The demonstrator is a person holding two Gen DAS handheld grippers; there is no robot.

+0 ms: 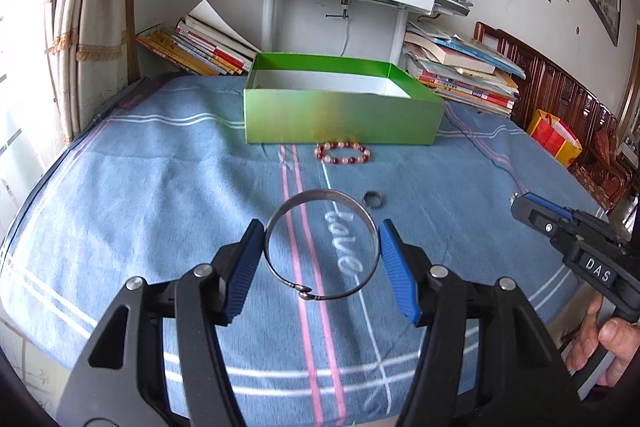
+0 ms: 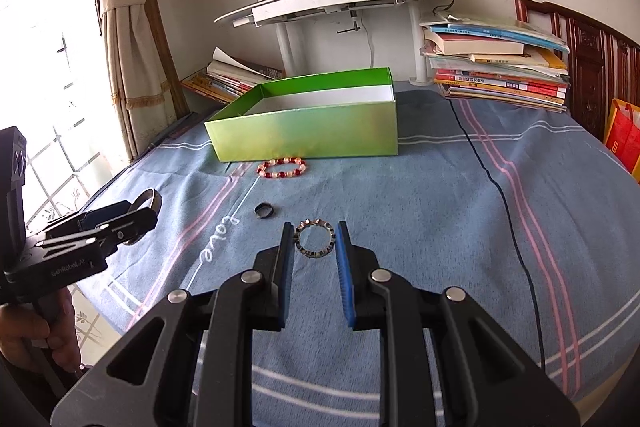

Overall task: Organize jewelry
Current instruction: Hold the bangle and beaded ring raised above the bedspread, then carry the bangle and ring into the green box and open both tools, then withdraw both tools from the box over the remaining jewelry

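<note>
Left gripper (image 1: 322, 243) holds the silver bangle (image 1: 321, 245) across its width.
It is stiff, light and slippery; your right gripper (image 2: 313, 241) stands half-open around the small beaded ring (image 2: 314, 237).

Glossy green cardboard box (image 1: 340, 119), matt striped cloth (image 1: 160, 187), polished metal bangle (image 1: 320, 247).

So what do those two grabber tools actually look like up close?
Both are black angular frames with silver rivets and ribbed blue finger pads. The right gripper carries a white "DAS" label; the left gripper reads "GenRobot.AI". Bare hands hold pistol-style handles.
</note>
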